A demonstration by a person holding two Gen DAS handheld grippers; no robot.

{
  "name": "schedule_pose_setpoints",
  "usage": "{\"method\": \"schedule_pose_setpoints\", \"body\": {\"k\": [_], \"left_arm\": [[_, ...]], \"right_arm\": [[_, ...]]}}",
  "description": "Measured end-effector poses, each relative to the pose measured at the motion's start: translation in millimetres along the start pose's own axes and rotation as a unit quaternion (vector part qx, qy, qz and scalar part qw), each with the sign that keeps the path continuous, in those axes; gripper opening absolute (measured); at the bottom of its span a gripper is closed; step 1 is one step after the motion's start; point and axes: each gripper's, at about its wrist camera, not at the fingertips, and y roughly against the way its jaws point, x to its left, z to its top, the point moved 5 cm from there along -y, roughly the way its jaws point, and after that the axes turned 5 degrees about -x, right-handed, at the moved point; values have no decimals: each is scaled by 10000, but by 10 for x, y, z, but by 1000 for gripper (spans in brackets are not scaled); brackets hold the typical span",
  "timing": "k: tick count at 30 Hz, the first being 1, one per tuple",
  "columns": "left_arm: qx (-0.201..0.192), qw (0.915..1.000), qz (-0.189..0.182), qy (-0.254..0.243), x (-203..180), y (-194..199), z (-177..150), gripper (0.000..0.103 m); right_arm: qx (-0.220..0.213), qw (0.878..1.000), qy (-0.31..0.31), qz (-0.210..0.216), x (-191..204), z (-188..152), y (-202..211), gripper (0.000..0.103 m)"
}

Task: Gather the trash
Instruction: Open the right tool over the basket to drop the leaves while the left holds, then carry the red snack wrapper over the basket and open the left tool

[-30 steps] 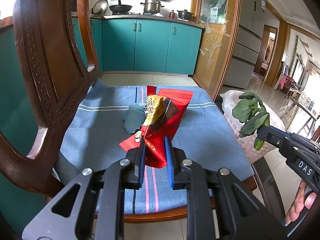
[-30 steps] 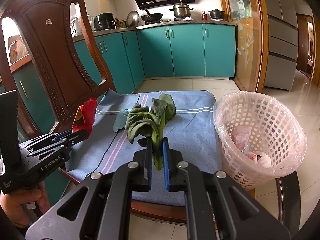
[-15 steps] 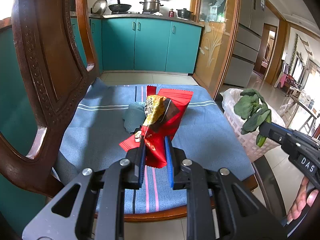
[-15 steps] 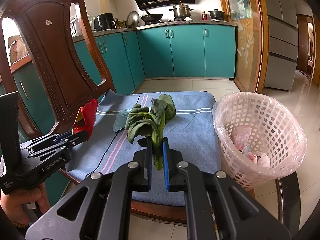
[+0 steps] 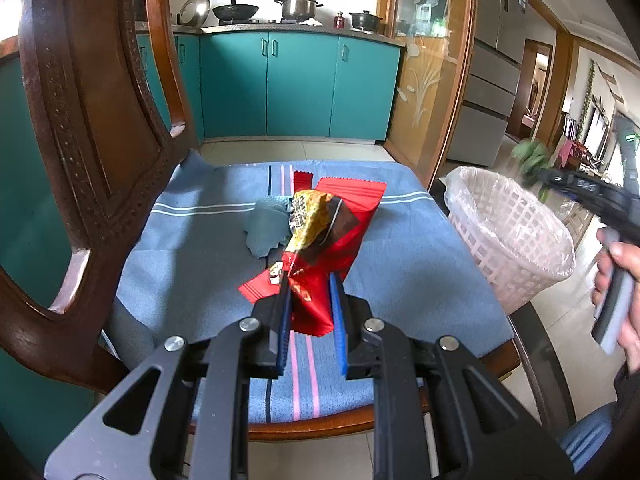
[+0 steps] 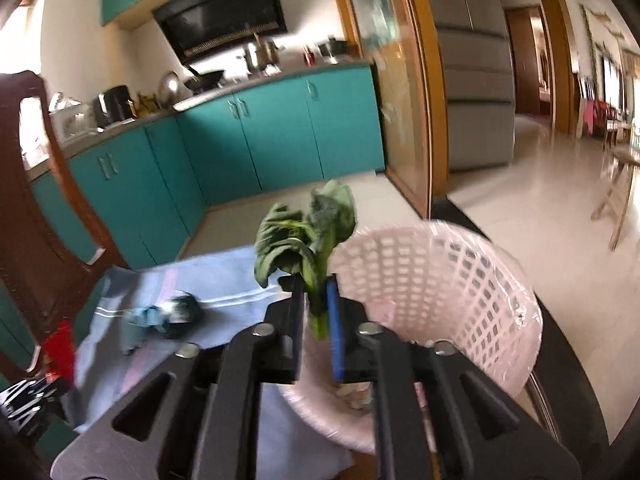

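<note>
My left gripper (image 5: 309,280) is shut on a red snack wrapper (image 5: 324,240) and holds it above the blue cloth (image 5: 192,264) on the chair seat. My right gripper (image 6: 314,286) is shut on a wilted green leafy vegetable (image 6: 308,232) and holds it over the near rim of the pink-lined white trash basket (image 6: 448,280). The basket also shows in the left wrist view (image 5: 516,236), with the right gripper (image 5: 560,184) above it. A crumpled blue-grey scrap (image 5: 264,228) lies on the cloth behind the wrapper.
The carved wooden chair back (image 5: 80,120) rises close on the left. Teal kitchen cabinets (image 5: 296,84) stand behind. The basket holds some trash at its bottom (image 6: 356,396). Tiled floor (image 6: 540,216) spreads to the right.
My right gripper has swung right and up with the vegetable, from over the cloth to over the basket. My left gripper has stayed put with the wrapper.
</note>
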Motion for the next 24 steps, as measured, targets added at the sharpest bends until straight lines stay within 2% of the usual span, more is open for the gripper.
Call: {"method": "schedule_pose_setpoints", "body": {"k": [2,3,4,6,8,11,14,16,19,21,22,23,24], "left_arm": [[17,10000,-19,-10,-22,-13,0,19],[18,10000,-43,-19,-43,-16,-1,19],[27,10000,-80,-51,-84,-21,-3,19],[51,9997,-184,-130,-187,-32,-10,19],[102,9988,-374,-287,-366,-62,-37,19],[303,9954,-771,-478,-762,-165,-72,19],[416,9890,-1190,-777,-1346,-304,-11,19],[380,9827,-1511,-1006,-1823,-401,131,19],[353,9754,-1966,-937,-2406,-606,457,22],[282,9754,-1998,-891,-2619,-766,629,58],[278,9780,-1867,-886,-2648,-831,660,96],[241,9836,-1565,-862,-2624,-897,680,100],[223,9875,-1317,-837,-2568,-933,675,100]], "right_arm": [[84,9989,-462,-81,-208,1,-8,76],[-3,9974,-726,27,-286,48,83,79],[-161,9953,-938,149,-349,108,215,82],[-591,9902,-1258,150,-465,175,489,98],[-1033,9819,-1590,7,-627,211,754,100],[-1139,9733,-1992,-70,-828,201,875,100],[-1139,9671,-2268,-195,-976,187,876,100],[-1154,9620,-2461,-277,-1057,167,876,100],[-1189,9586,-2566,-336,-1119,151,884,100],[-1139,9587,-2586,-310,-1121,146,852,100],[-1127,9587,-2597,-294,-1123,149,851,100],[-1107,9586,-2610,-263,-1118,153,836,100],[-1079,9595,-2594,-211,-1100,156,827,100]]}}
